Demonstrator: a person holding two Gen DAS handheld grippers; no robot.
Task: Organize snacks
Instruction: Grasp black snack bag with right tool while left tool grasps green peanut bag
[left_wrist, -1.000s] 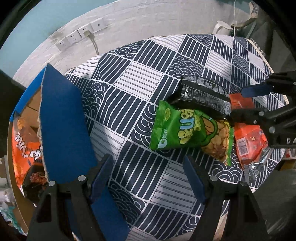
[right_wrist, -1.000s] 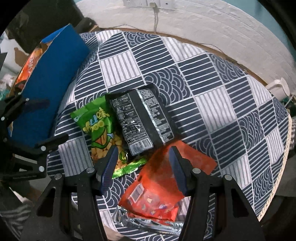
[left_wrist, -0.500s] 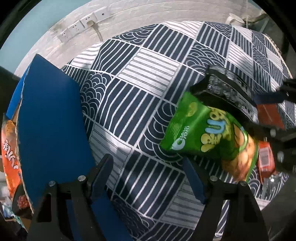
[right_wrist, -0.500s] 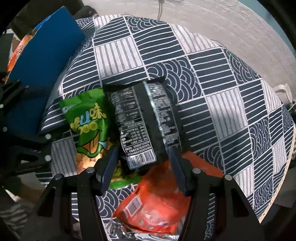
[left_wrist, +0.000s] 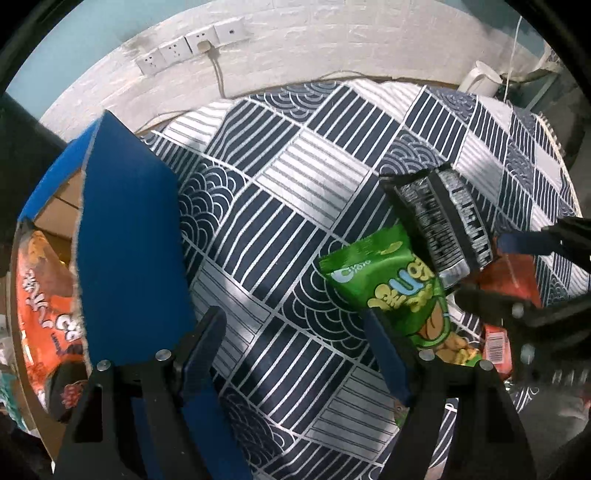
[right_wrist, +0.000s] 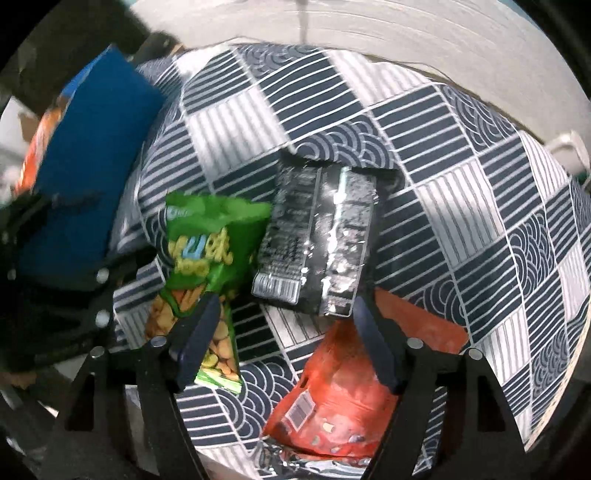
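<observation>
The black bag (right_wrist: 319, 243) lies on the cloth (right_wrist: 461, 177) near its middle, its long axis running from the wall side toward the near edge, barcode end nearest the right tongs (right_wrist: 284, 336). These tongs are opening, spread wide just before that end, holding nothing. The left tongs (left_wrist: 295, 343) are also spread and empty, one finger (left_wrist: 384, 347) over the green bag (left_wrist: 402, 291).

White brick wall (left_wrist: 295, 55) with sockets (left_wrist: 192, 46); patterned tablecloth (left_wrist: 295, 184).
</observation>
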